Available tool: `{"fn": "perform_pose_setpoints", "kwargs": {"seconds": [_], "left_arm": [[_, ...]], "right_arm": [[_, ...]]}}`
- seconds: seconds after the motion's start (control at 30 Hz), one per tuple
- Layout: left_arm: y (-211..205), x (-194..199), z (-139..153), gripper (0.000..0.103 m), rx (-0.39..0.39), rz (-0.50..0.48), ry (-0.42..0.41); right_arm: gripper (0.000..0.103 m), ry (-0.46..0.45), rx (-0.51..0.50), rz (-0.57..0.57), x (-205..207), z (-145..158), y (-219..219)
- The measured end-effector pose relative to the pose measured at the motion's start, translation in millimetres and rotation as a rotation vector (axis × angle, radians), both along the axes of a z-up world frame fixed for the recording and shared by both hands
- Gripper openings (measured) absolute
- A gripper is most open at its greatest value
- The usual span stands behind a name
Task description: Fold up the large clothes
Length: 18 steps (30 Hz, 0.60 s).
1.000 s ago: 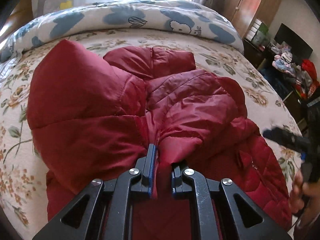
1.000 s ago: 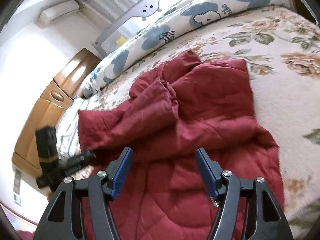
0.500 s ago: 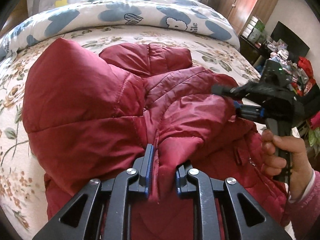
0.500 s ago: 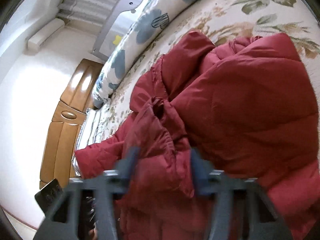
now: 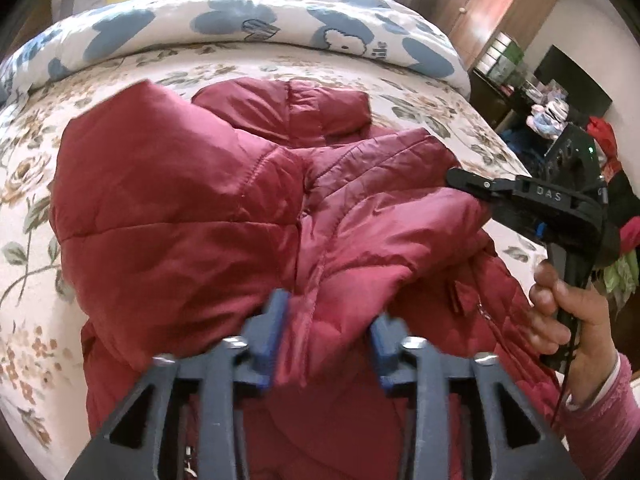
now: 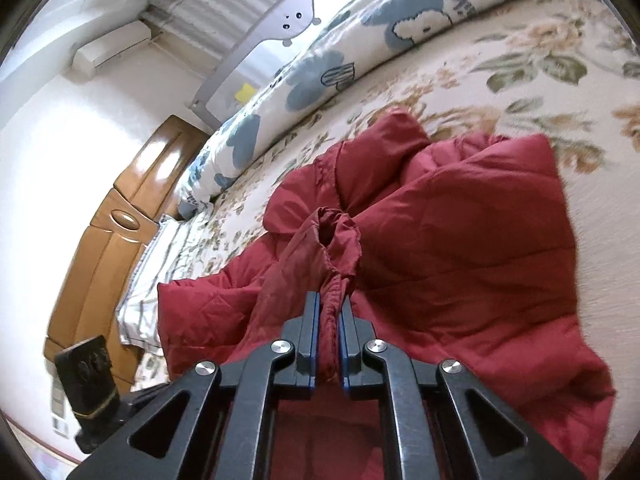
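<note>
A dark red puffer jacket (image 5: 192, 216) lies crumpled on the floral bed; it also shows in the right wrist view (image 6: 460, 248). My left gripper (image 5: 328, 320) is open, its blue pads either side of a bulge of jacket fabric. My right gripper (image 6: 330, 320) is shut on the jacket's sleeve cuff (image 6: 336, 236), which bunches up just past the fingertips. In the left wrist view the right gripper (image 5: 480, 200) reaches in from the right onto the sleeve, held by a hand (image 5: 568, 312).
A rolled blue-and-white quilt (image 5: 248, 28) lies along the far side of the bed (image 5: 24, 168). A wooden headboard (image 6: 104, 248) stands at left in the right wrist view. A wardrobe (image 5: 496, 4) and cluttered shelves (image 5: 552, 96) are at right.
My left gripper has opened and let go of the jacket fold. My right gripper has moved in over the sleeve and closed on its cuff.
</note>
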<state>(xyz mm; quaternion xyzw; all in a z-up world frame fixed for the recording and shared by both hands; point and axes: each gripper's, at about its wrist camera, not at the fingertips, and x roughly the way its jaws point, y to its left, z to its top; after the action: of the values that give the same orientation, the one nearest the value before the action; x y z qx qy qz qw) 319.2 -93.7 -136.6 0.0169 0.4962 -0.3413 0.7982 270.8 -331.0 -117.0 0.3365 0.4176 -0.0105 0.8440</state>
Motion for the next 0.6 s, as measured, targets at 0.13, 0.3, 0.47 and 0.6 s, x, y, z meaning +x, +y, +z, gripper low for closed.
{"fn": "perform_pose_setpoints", "kwargs": {"seconds": [0.13,0.3,0.47,0.6], "left_arm": [[3,-10,12,0.090,-0.004,0.024,-0.090],[19,-6,20,0.089,-0.009,0.080,-0.123],[25,7,15,0.081,0.031,0.154,-0.137],[6,23,4,0.067,0.098,0.197,-0.143]], "right_arm": [[0.006,-0.005,-0.020,-0.042,-7,6,-8],[0.006,-0.017,-0.089,-0.077,-23,16,-22],[0.006,0.003,-0.162,-0.081,-35,16,-24],[0.006,0.039,-0.200,-0.075,-38,5,-22]]}}
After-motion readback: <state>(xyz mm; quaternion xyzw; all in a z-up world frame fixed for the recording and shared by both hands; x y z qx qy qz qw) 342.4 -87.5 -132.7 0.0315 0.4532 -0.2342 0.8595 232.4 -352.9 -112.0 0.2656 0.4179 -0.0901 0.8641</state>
